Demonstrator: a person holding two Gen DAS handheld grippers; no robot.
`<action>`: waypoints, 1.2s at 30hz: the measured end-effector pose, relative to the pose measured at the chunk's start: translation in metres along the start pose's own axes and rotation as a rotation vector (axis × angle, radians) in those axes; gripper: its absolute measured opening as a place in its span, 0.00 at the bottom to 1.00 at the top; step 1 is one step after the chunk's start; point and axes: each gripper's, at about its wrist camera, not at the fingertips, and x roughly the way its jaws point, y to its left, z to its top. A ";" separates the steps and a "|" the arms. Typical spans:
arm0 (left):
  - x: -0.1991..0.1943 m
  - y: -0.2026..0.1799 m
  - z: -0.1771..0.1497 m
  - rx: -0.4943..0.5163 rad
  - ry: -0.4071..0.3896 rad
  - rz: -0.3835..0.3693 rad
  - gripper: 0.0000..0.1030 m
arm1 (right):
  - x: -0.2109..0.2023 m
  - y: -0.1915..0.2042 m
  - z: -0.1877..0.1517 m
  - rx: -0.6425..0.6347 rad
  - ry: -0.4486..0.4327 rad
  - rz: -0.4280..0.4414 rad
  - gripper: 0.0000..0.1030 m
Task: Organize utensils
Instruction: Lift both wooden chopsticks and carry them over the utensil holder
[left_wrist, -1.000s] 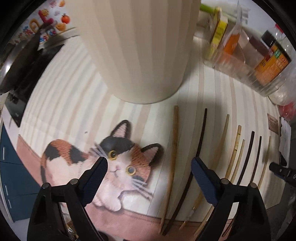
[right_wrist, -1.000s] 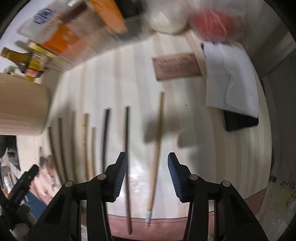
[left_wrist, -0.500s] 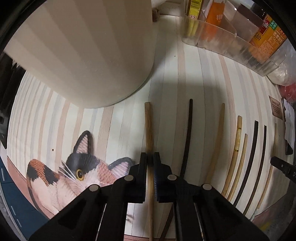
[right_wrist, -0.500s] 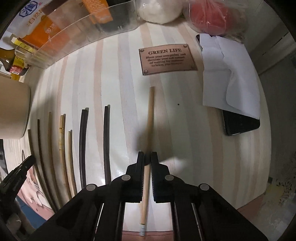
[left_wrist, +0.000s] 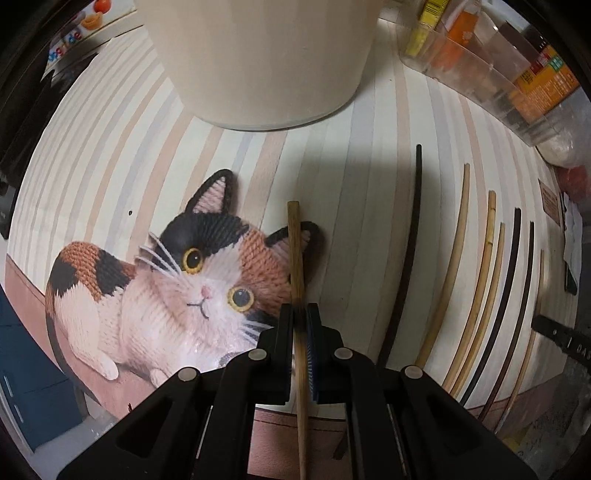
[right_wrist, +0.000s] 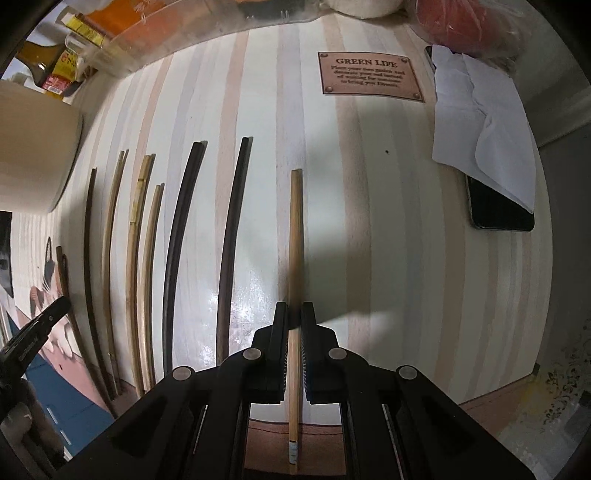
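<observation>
My left gripper (left_wrist: 300, 314) is shut on a brown wooden chopstick (left_wrist: 295, 251). It holds the stick over the cat picture (left_wrist: 177, 280), with the far tip near the cat's ear. A cream ribbed container (left_wrist: 258, 62) stands just beyond. Several chopsticks, dark ones (left_wrist: 413, 229) and pale ones (left_wrist: 452, 258), lie in a row on the striped mat (left_wrist: 351, 177) to the right. My right gripper (right_wrist: 294, 314) is shut on a light wooden chopstick (right_wrist: 295, 229) at the right end of that row (right_wrist: 181, 240). I cannot tell whether this stick is off the mat.
A clear bin (left_wrist: 491, 77) of packets and bottles stands at the back. A "GREEN LIFE" plaque (right_wrist: 369, 75), a white paper (right_wrist: 476, 122) over a black phone (right_wrist: 498, 214) and a red bag (right_wrist: 465, 26) lie right of the row. The mat's front edge (right_wrist: 491, 398) is close.
Both grippers have gone from open to shut, each on a chopstick. The left one has carried its brown stick leftward, from beside the row to over the cat.
</observation>
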 end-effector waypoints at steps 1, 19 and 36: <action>0.000 -0.001 0.001 0.010 0.003 -0.012 0.04 | 0.002 0.005 0.005 -0.001 0.006 -0.005 0.06; 0.004 0.005 0.021 0.147 0.011 -0.048 0.08 | 0.021 0.048 0.047 0.029 0.093 -0.105 0.07; 0.012 -0.053 0.039 0.185 -0.018 -0.019 0.41 | 0.018 0.036 0.074 0.054 -0.004 -0.121 0.12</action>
